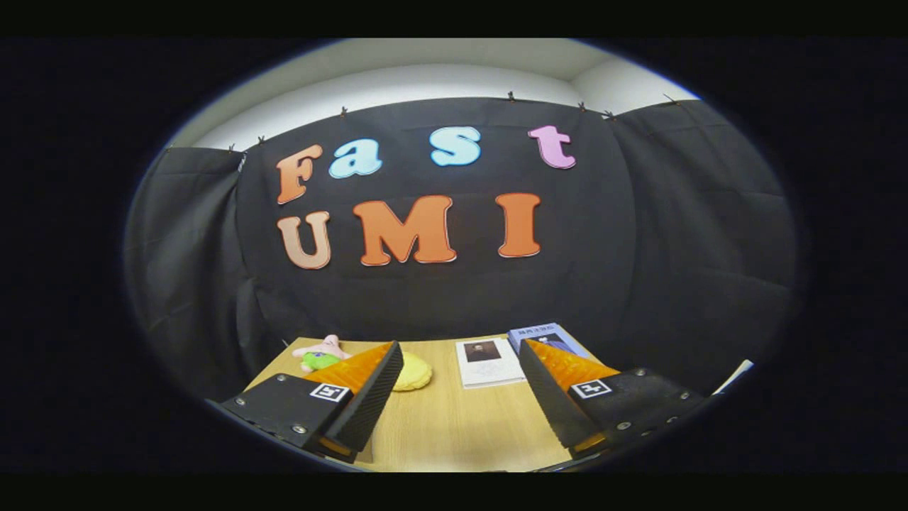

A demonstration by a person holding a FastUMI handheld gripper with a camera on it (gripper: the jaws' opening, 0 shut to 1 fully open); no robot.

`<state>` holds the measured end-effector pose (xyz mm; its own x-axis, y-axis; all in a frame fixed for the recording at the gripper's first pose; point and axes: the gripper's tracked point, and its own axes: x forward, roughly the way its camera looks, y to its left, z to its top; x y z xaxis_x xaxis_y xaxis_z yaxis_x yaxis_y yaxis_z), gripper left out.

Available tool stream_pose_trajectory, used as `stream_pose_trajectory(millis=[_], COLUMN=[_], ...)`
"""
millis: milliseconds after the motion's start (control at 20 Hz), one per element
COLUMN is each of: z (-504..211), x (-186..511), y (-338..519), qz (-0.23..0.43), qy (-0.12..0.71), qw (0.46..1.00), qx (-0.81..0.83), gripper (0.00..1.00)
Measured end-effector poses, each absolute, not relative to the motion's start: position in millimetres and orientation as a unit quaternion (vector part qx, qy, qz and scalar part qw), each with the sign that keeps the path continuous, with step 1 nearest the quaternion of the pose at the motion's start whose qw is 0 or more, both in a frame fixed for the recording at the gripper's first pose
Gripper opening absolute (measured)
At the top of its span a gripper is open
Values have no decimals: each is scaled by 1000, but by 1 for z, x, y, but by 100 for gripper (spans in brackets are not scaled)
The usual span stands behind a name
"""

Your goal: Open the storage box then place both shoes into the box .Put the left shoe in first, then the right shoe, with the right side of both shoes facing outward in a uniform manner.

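Gripper view: your gripper [460, 380] is held level above the table [454, 426], fingers spread wide with nothing between them — released, gripping nothing. Beyond the fingers lie a plush toy [320, 353], a yellow pad [413, 372] just past the left finger, a white booklet [488, 362] and a blue book [545, 335] by the right finger.

Where the box and shoes are, you cannot tell from here, so the stage is unsettled — this fits a pause ahead of the box work as well as a pull-back after the shoes are in. I'd judge you need to find the box and check its lid and contents before committing.

The blue book's cover carries writing, too small to read.
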<state>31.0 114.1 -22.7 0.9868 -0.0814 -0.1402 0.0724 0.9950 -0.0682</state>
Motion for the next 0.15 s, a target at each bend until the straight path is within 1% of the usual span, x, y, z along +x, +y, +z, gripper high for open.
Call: stream_pose_trajectory(millis=[150], z=[-14], x=[30], y=[97], qz=[-50], qy=[64], qw=[996], qx=[-30], gripper=[98])
